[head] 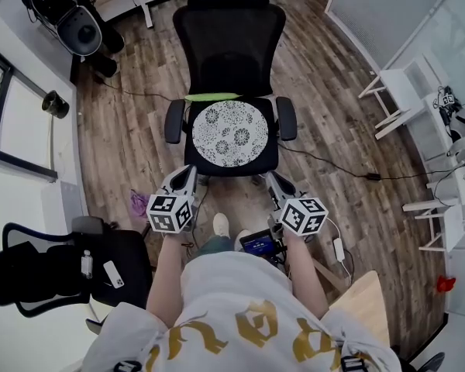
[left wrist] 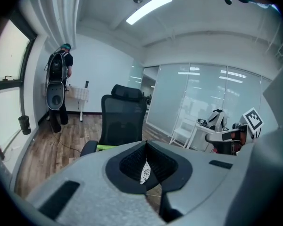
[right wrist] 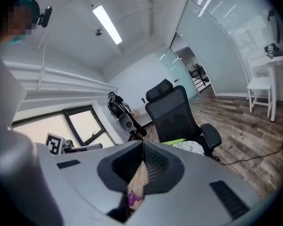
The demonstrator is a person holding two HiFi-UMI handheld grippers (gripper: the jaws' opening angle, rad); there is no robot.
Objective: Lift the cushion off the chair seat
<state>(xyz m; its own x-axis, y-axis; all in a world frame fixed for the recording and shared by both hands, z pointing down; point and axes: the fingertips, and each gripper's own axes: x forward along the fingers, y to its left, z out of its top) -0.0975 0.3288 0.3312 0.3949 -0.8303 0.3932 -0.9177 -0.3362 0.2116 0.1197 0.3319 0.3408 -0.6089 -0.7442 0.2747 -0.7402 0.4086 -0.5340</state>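
A round white cushion point(head: 231, 134) with a black floral pattern lies flat on the seat of a black mesh office chair point(head: 229, 29). A green strip point(head: 211, 97) shows at the back of the seat. My left gripper point(head: 191, 173) hovers just before the seat's front left corner, jaws shut and empty. My right gripper point(head: 273, 178) hovers off the front right corner, also shut and empty. In the left gripper view the chair point(left wrist: 123, 121) stands ahead past the closed jaws point(left wrist: 145, 144). The right gripper view shows the cushion point(right wrist: 192, 147) and chair point(right wrist: 175, 115) beyond its shut jaws point(right wrist: 142, 145).
A second black chair point(head: 58, 273) holding a phone and a bottle stands at the lower left. White stools and desks point(head: 403, 91) line the right side. A cable point(head: 337, 169) runs across the wood floor right of the chair. A person point(left wrist: 59, 81) stands by the far wall.
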